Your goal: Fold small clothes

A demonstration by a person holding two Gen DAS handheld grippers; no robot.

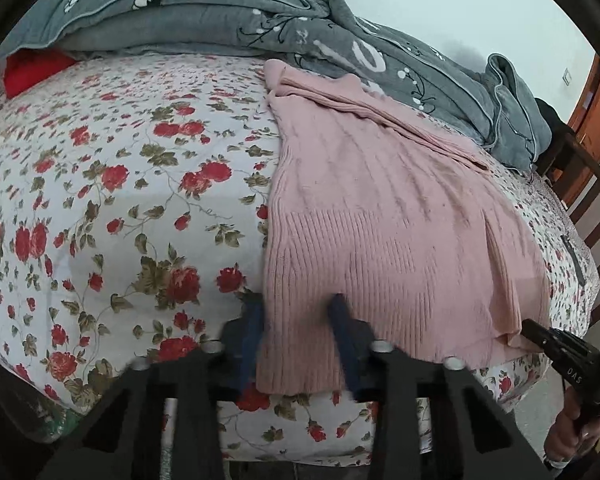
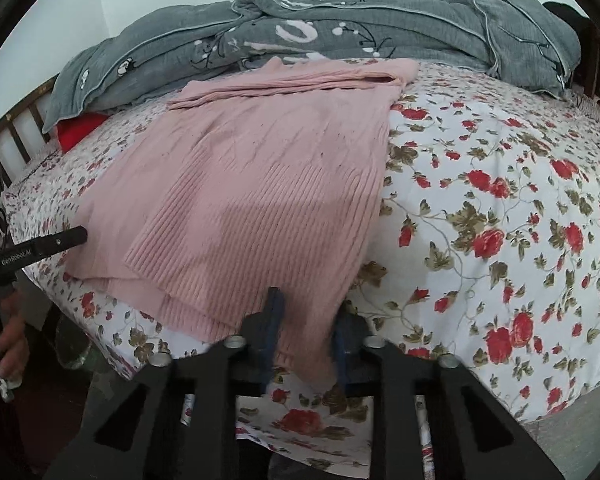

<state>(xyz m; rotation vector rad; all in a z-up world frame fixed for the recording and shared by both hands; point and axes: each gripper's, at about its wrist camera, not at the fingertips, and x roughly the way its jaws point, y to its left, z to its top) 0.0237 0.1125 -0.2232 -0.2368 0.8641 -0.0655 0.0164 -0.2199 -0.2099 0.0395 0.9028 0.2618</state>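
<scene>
Pink knit sweater (image 1: pixel 380 208) lies flat on floral bedsheet (image 1: pixel 120 200), hem at near edge.

Left gripper (image 1: pixel 298 312): fingers part-open, straddling near left hem corner, one over, one beside; grip not confirmed.

Right gripper (image 2: pixel 308 312): same at right corner.

Grey blanket (image 2: pixel 340 36) bunched along far side, touching the sweater's far end; red cloth (image 1: pixel 32 70) tucked under it.

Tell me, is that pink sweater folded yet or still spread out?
Partly folded. The pink sweater has its sleeves laid across its far end and one side turned in, but its body lies full length on the floral bedsheet.
</scene>
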